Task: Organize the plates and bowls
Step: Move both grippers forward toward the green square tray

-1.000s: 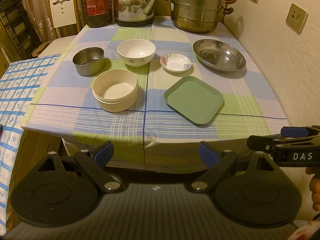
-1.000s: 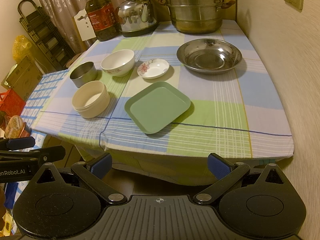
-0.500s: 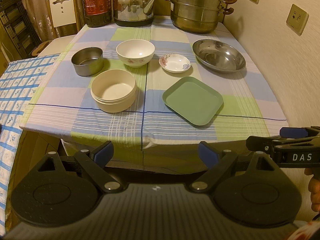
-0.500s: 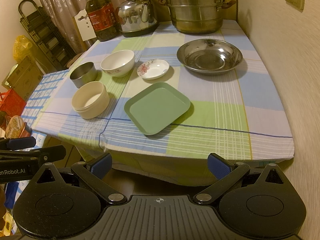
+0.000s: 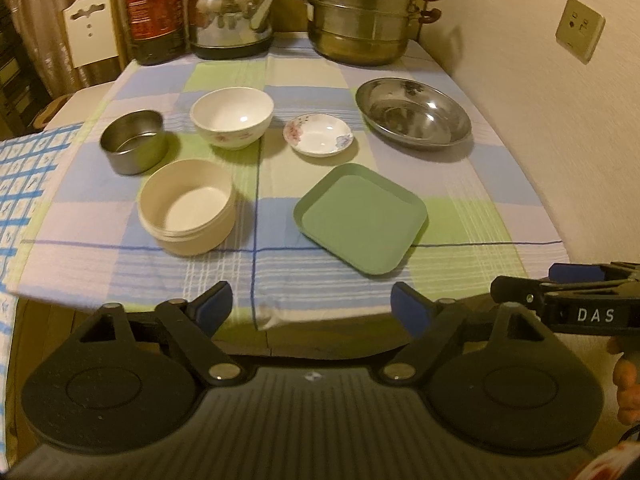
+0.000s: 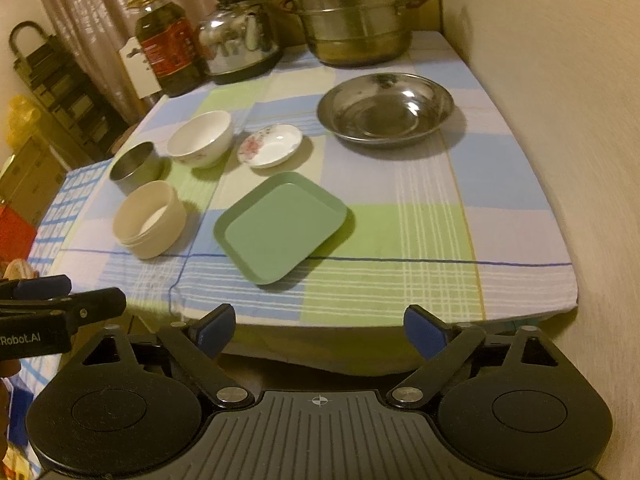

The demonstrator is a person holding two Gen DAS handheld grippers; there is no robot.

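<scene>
Two grippers hover off the near edge of the counter [image 5: 460,216], the left gripper [image 5: 311,306] and right gripper [image 6: 319,325] both spread wide and holding nothing. Nearest them lies the green square plate [image 5: 360,218]. Left of that plate sits the beige bowl [image 5: 186,207]; behind the plate, the floral saucer [image 5: 318,134], white bowl [image 5: 231,117], steel tin [image 5: 133,141] and steel basin [image 5: 414,113].
</scene>
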